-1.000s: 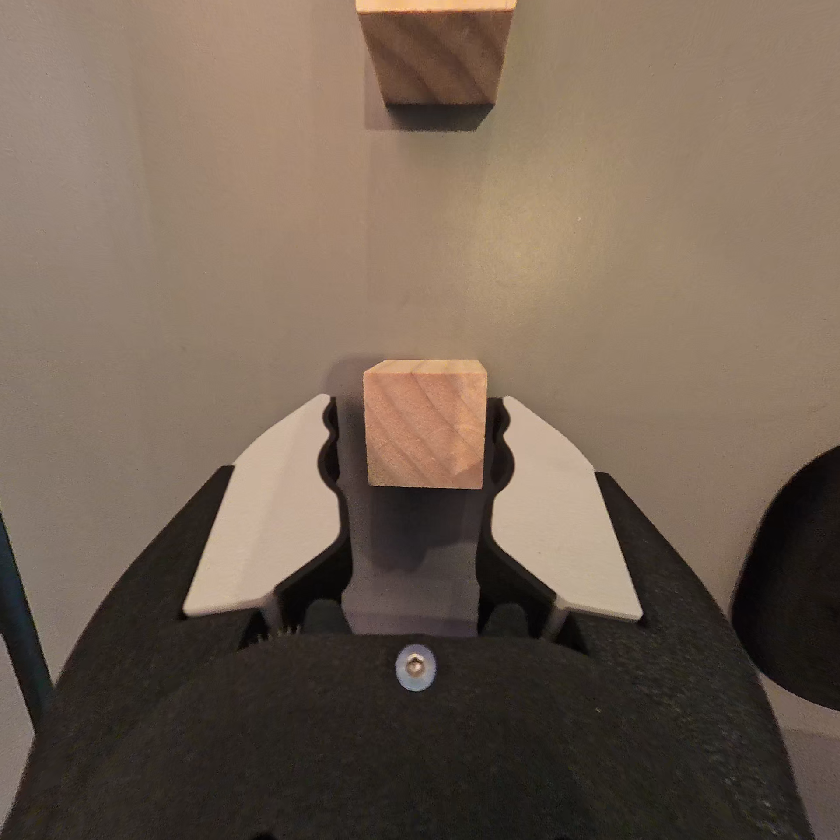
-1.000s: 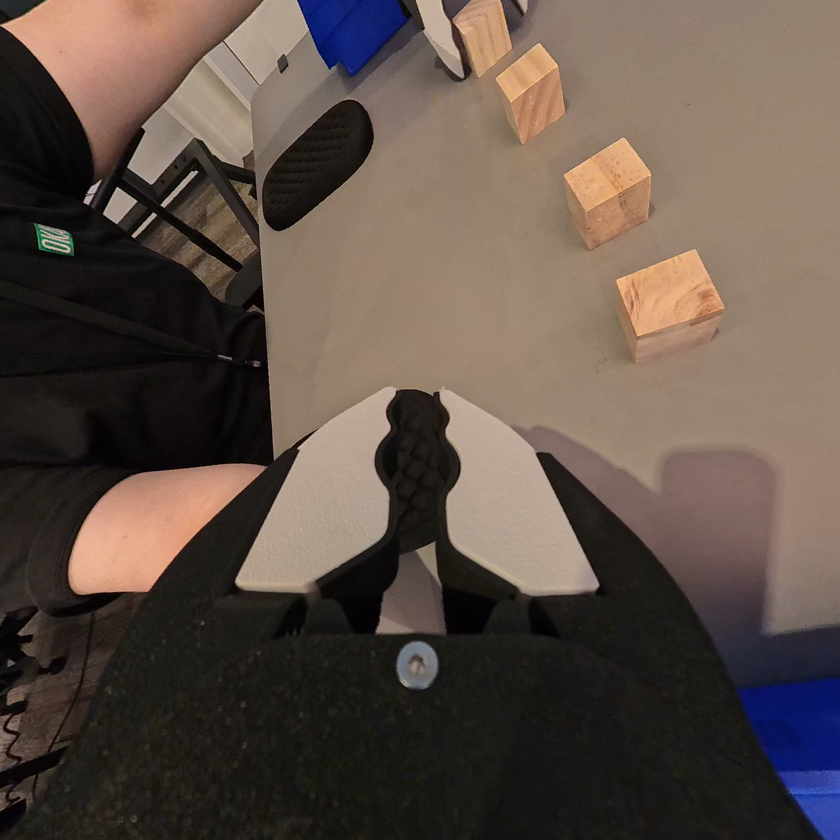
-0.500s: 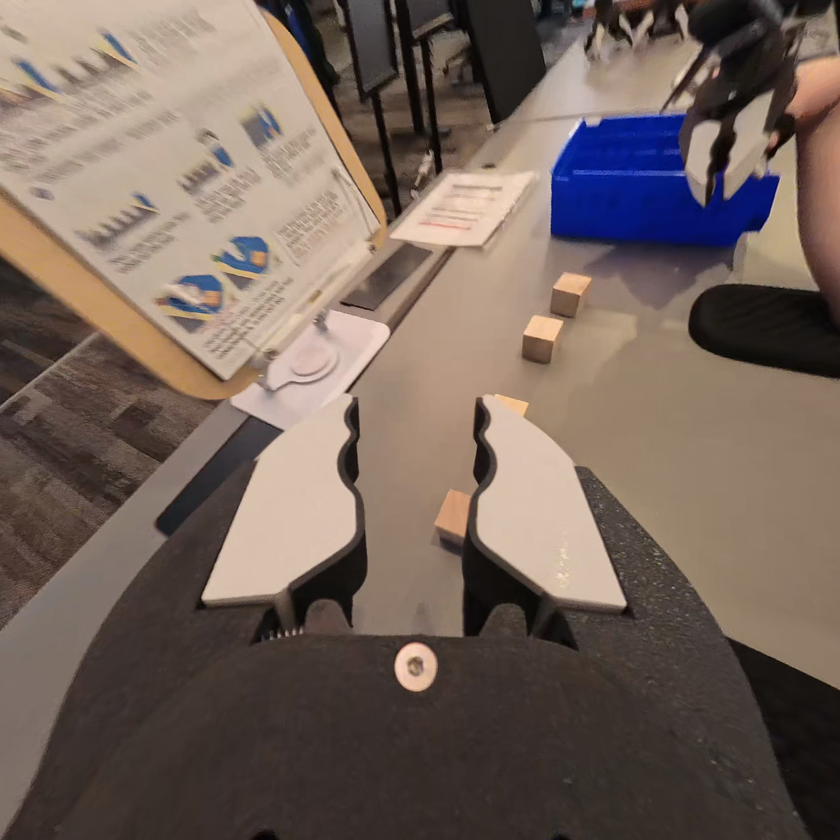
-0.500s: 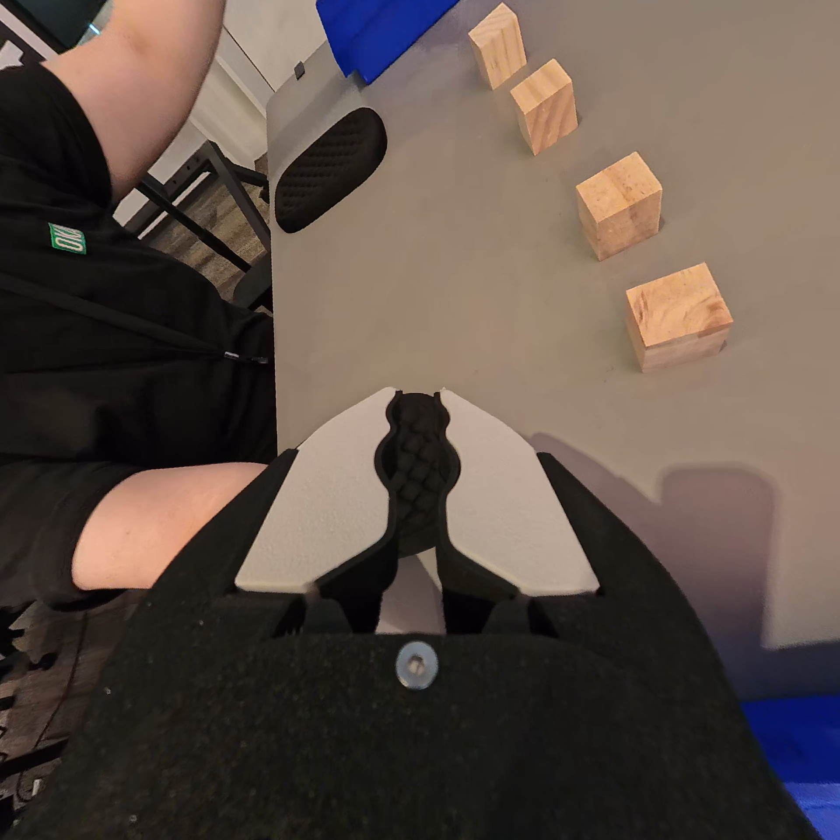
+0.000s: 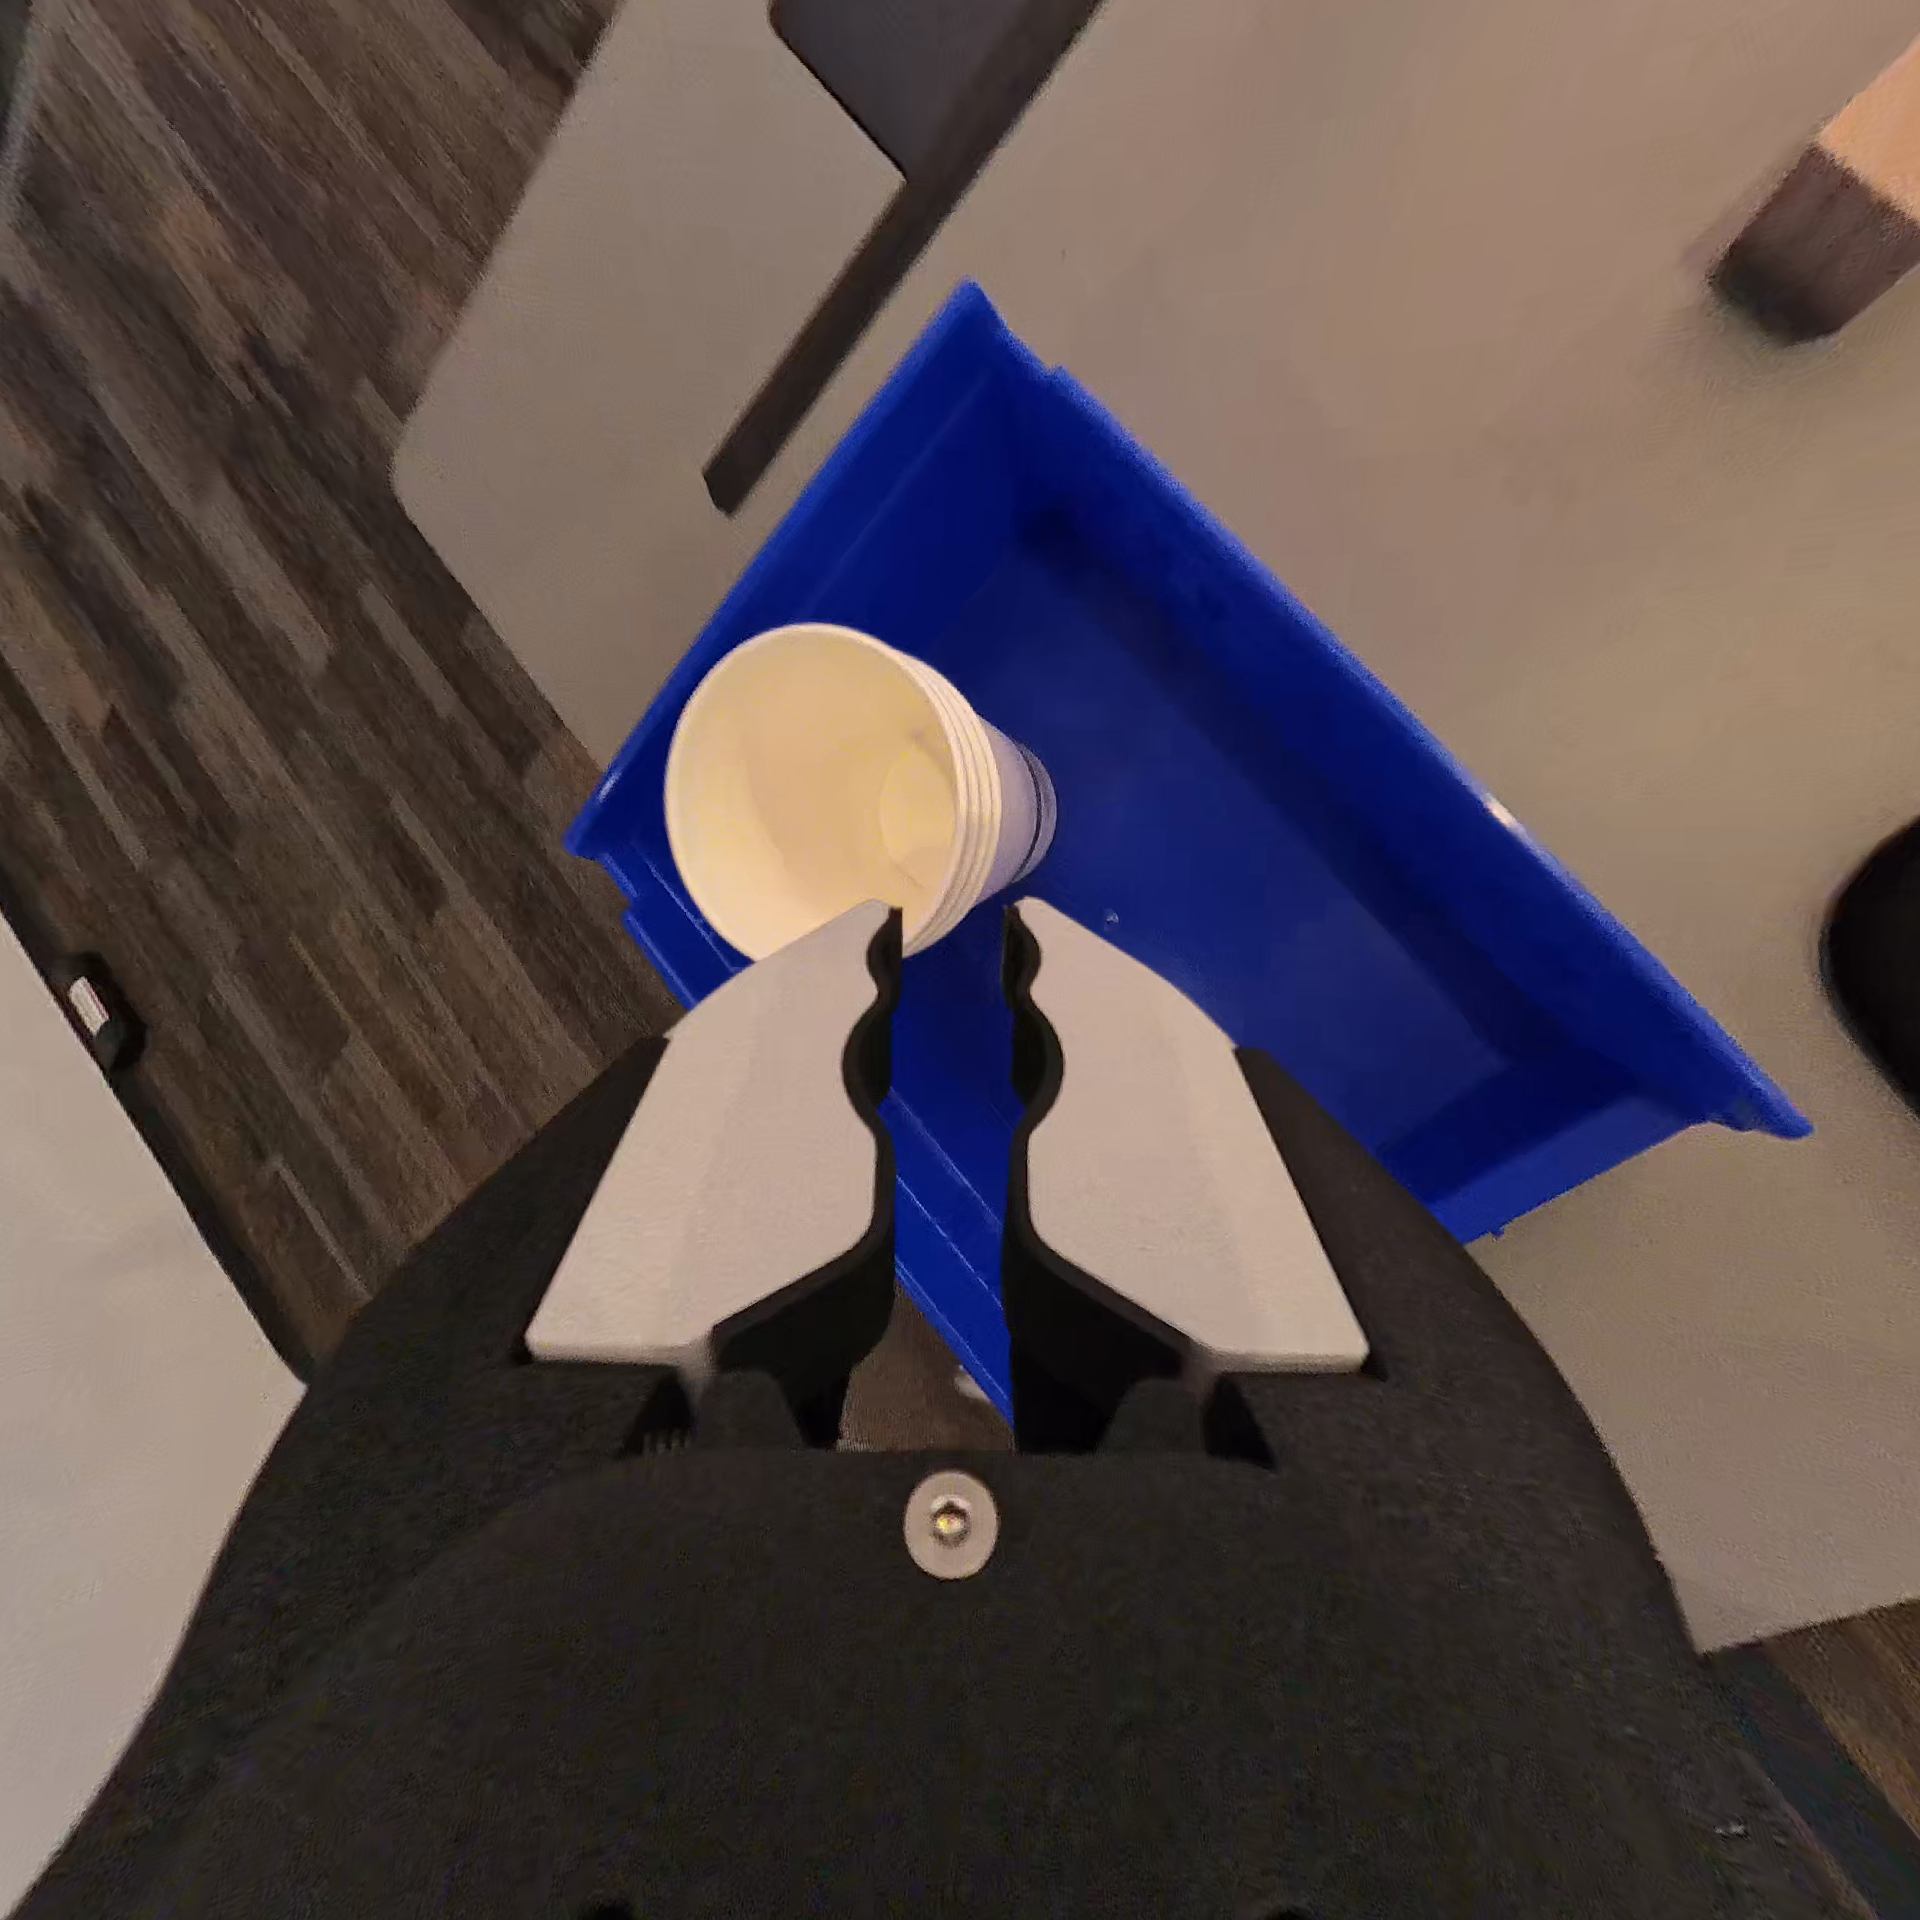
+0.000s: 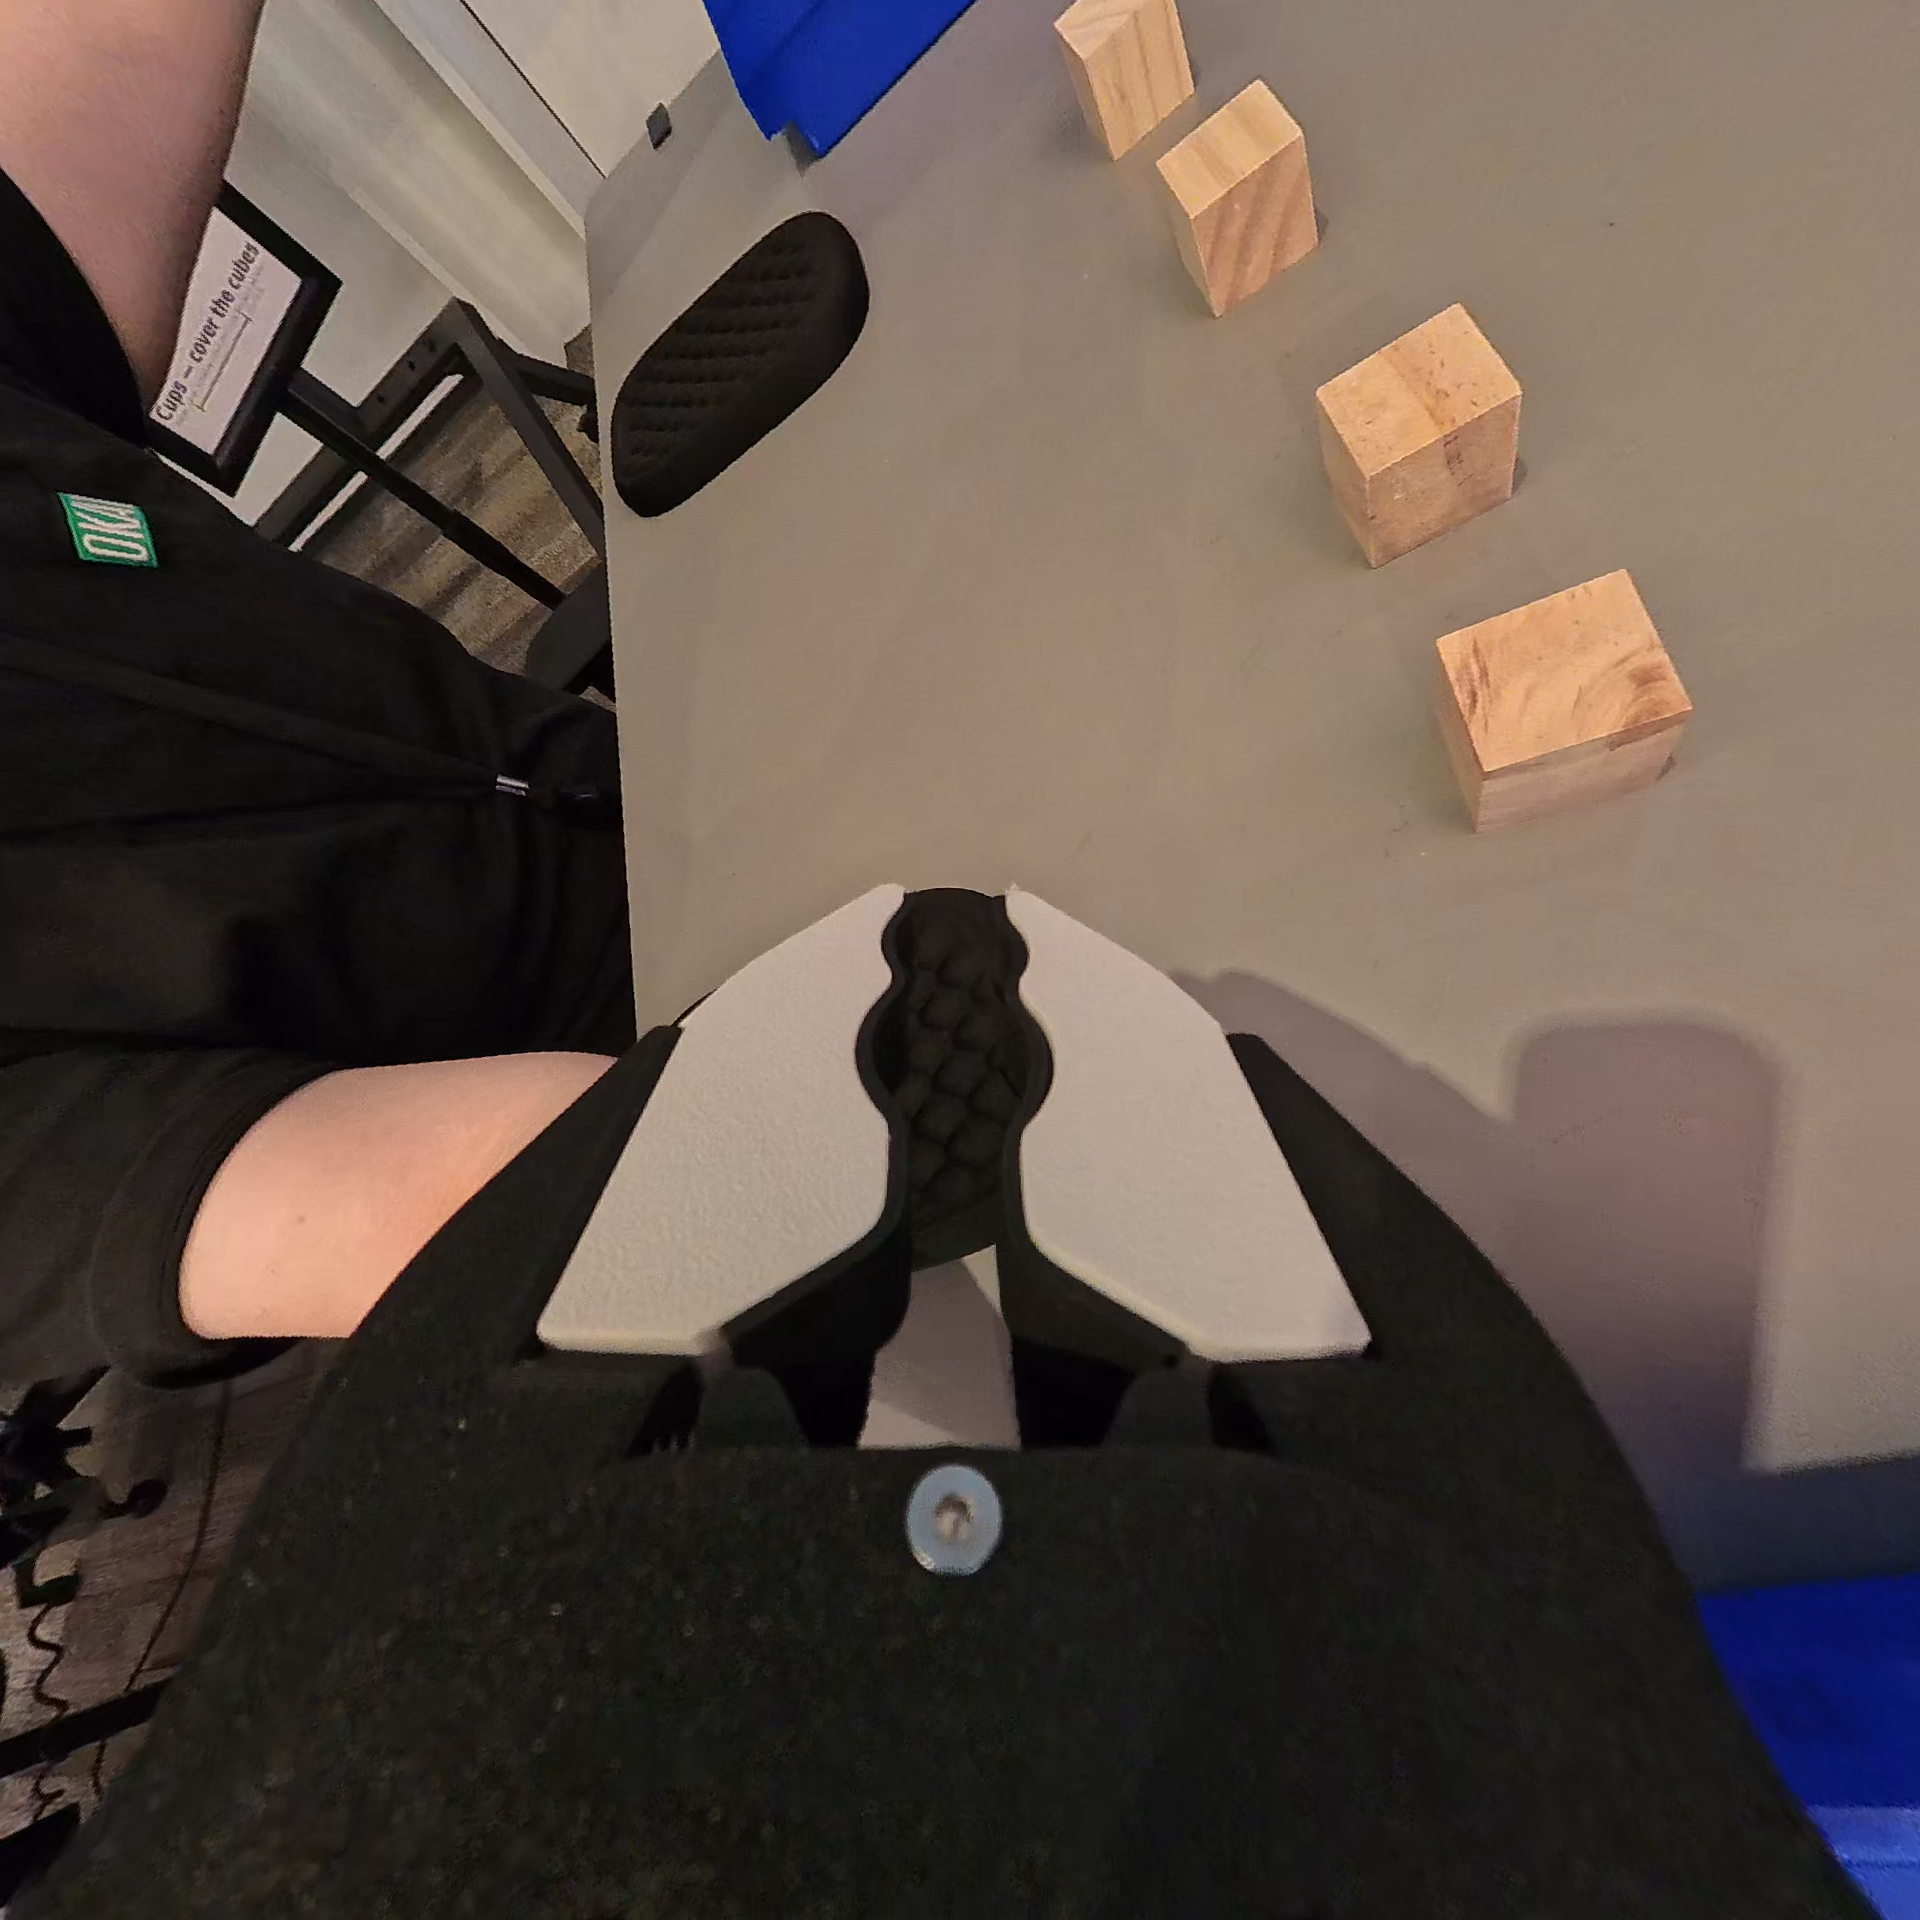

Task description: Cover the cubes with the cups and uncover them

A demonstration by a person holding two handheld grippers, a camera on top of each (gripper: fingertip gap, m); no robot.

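In the left wrist view a stack of white paper cups (image 5: 831, 790) lies on its side in a blue bin (image 5: 1247, 831), mouth toward me. My left gripper (image 5: 945, 920) is open and empty just above the stack's rim, its left fingertip overlapping the rim's lower edge. In the right wrist view several wooden cubes stand in a curved row on the grey table (image 6: 1039, 623): the nearest (image 6: 1558, 696), the second (image 6: 1423, 426), a third (image 6: 1236, 192) and the farthest (image 6: 1122, 73). My right gripper (image 6: 951, 894) is shut and empty, held above the table's near edge.
A black textured pad (image 6: 738, 364) lies near the table's left edge. A person in a black top (image 6: 260, 779) sits at the left, forearm beside my right gripper. A blue bin corner (image 6: 1818, 1714) shows at the lower right. A blurred cube (image 5: 1849, 197) shows at top right of the left view.
My left gripper has swung away from the cube row and now looks down into the blue bin at the cup stack. The right gripper has shifted slightly and stays shut.
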